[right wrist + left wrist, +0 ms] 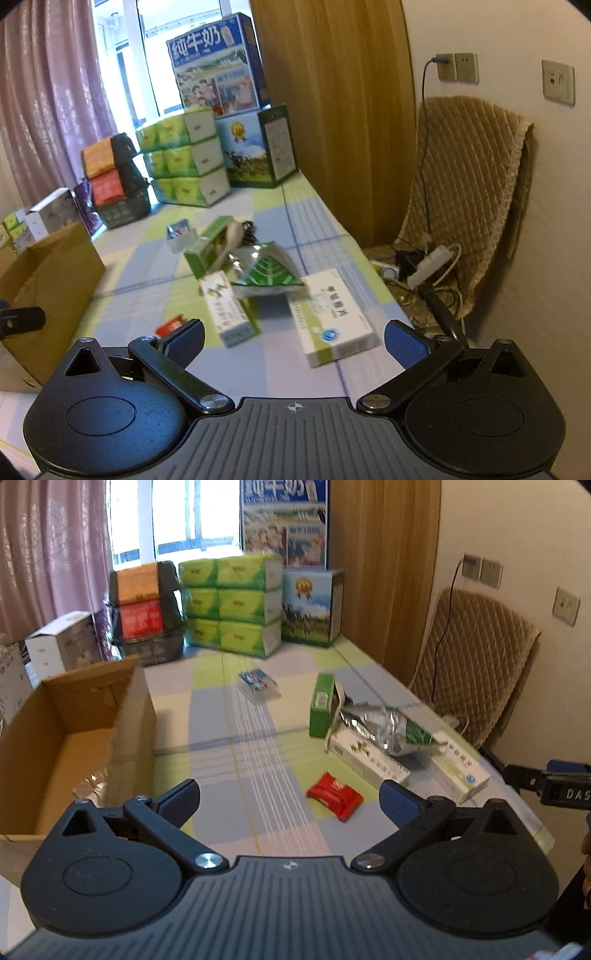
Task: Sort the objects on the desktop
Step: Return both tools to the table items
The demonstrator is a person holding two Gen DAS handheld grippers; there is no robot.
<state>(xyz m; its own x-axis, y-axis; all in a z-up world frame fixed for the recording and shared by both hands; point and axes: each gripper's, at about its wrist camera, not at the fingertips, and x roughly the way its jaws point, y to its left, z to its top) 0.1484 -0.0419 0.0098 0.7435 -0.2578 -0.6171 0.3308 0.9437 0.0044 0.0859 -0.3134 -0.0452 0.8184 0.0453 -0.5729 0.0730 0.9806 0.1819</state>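
The left gripper and right gripper both hang wide apart and empty above the checked tablecloth. A small red foil packet lies just ahead, an open brown cardboard box leftward.

tablecloth: pale checks of green, lilac and white, thin blue lines
sweet wrapper: red, white print
open box: plain brown cardboard
foil bag: silver, green leaf pattern
upright carton: green
small packet: blue and white, perhaps; blurred
curtain: mauve
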